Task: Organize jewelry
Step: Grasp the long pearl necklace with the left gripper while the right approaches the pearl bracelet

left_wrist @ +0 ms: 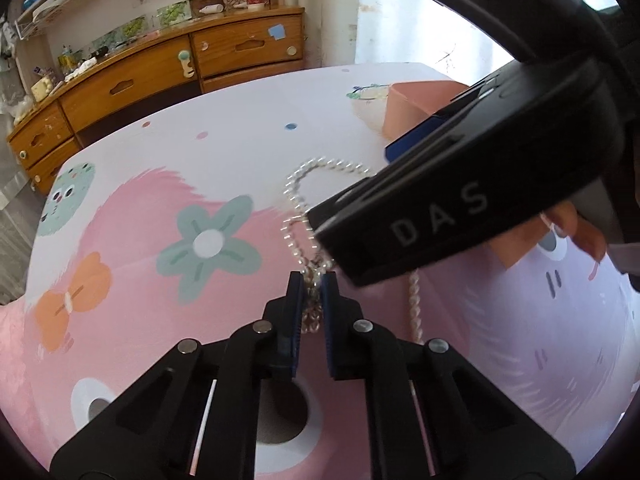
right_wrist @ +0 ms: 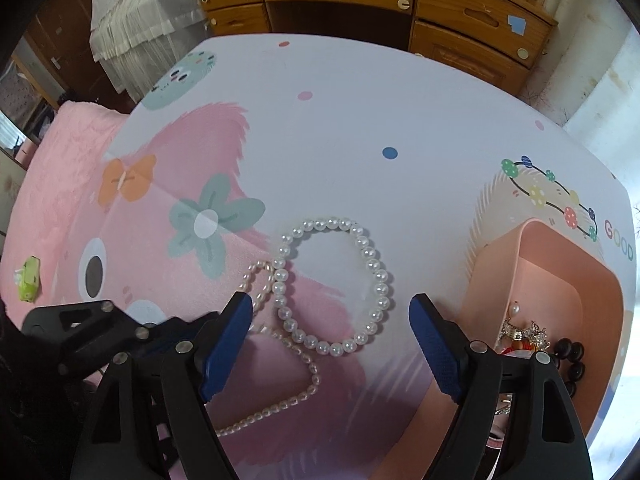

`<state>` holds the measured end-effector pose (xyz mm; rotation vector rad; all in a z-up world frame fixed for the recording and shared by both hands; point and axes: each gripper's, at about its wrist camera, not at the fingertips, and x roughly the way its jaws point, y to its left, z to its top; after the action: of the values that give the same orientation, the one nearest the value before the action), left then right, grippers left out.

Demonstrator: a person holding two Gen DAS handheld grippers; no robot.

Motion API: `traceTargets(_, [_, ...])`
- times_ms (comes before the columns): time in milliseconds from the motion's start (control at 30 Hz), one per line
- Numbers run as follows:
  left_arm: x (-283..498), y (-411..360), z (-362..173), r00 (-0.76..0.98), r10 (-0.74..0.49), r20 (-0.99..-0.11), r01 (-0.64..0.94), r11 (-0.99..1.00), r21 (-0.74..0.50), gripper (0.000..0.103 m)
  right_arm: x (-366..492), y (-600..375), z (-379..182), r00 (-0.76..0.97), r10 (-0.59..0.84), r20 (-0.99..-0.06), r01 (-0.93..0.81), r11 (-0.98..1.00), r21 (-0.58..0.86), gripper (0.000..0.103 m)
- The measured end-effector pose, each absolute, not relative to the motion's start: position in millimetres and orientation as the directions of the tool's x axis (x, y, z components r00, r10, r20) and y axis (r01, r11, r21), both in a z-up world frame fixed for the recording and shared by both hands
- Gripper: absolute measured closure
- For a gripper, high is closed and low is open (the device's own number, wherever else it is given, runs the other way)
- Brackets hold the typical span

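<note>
A large-bead pearl bracelet lies on the patterned tablecloth; it also shows in the left wrist view. A small-bead pearl necklace loops beside and under it. My left gripper is shut on a bunched part of the small-bead necklace. My right gripper is open, its blue fingers either side of the bracelet just above it. Its black body crosses the left wrist view and hides part of the bracelet. A pink box at the right holds several jewelry pieces.
A wooden dresser with drawers stands beyond the table's far edge. The pink box also shows in the left wrist view. A pink blanket with a small green packet lies left of the table.
</note>
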<state>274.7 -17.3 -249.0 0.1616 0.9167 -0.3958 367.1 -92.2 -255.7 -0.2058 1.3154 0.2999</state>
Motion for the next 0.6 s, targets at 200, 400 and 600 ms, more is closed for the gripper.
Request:
traceTargets(200, [260.0,8.7,-247.4,0.547,-0.224,-0.807,0.367,0.93,-0.009,0.099,369.4,-84.0,-261.8,0.214,0.058,-0.975,-0.326,0.945,-0.016,0.021])
traceTargets(400, [252.8,36.7,-242.2,0.552,-0.214,-0.806,0.314,0.949,-0.037,0.101,370.6,-71.5,-268.9,0.21,0.026,-0.977,-0.343,0.938,-0.048,0.031])
traceTargets(600, [247.9,55.6,-239.6,0.555,-0.231,-0.799,0.277,0.957,-0.084,0.101,369.3,-60.0,-264.3,0.219,0.036,-0.975,-0.377,0.925,-0.05,0.061])
